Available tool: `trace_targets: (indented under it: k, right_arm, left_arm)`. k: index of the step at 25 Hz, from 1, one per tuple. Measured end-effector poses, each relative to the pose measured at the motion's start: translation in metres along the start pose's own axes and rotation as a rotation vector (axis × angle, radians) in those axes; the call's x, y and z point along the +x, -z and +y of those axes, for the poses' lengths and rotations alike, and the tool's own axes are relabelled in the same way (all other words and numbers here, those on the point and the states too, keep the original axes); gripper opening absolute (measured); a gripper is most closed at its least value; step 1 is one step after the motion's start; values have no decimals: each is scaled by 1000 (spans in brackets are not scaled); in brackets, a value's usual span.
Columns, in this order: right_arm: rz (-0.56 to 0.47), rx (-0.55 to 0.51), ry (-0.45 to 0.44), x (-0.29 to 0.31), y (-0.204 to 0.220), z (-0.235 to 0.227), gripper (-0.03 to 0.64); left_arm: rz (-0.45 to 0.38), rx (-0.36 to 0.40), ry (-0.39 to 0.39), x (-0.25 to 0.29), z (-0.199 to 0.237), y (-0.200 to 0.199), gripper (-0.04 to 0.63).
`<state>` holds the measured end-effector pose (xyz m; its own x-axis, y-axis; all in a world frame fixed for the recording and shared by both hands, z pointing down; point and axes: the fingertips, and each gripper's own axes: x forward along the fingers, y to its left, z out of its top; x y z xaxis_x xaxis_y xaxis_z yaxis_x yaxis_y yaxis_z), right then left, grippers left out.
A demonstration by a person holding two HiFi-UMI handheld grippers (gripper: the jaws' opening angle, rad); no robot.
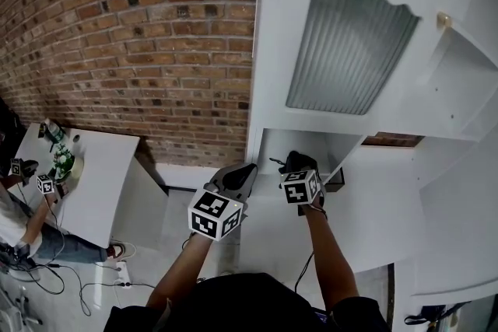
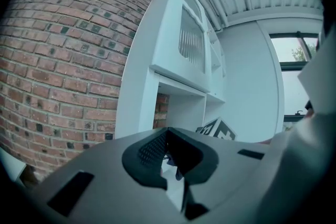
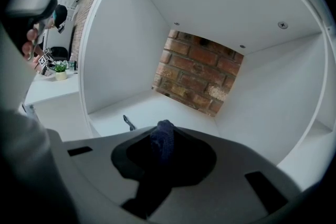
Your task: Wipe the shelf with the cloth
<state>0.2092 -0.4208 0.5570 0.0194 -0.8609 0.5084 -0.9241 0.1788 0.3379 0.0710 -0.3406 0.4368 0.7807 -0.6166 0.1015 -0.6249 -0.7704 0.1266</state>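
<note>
My right gripper point(image 1: 300, 164) is at the mouth of the white shelf niche point(image 1: 274, 145), below the cabinet doors. It is shut on a dark blue cloth point(image 3: 161, 143), which bunches up between the jaws and hides the fingertips. In the right gripper view the niche floor point(image 3: 157, 108) lies just ahead, with white side walls and a bare brick back point(image 3: 197, 73). My left gripper point(image 1: 236, 178) is held left of the niche, pointing up at the cabinet. Its jaws look shut with nothing in them point(image 2: 168, 136).
A small dark object point(image 3: 127, 122) lies on the niche floor near its left front edge. Ribbed glass doors point(image 1: 350, 47) hang above. A brick wall point(image 1: 117, 35) is to the left. A white table point(image 1: 93, 175) with a plant point(image 1: 62, 159) stands far left, with another person beside it.
</note>
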Motion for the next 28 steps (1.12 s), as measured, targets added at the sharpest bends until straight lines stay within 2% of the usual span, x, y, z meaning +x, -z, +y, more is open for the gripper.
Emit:
trace_targets:
  k: [28]
  right_arm:
    - [-29, -48, -84, 17, -33, 57, 67]
  left_arm:
    - [-20, -14, -109, -38, 30, -2, 15]
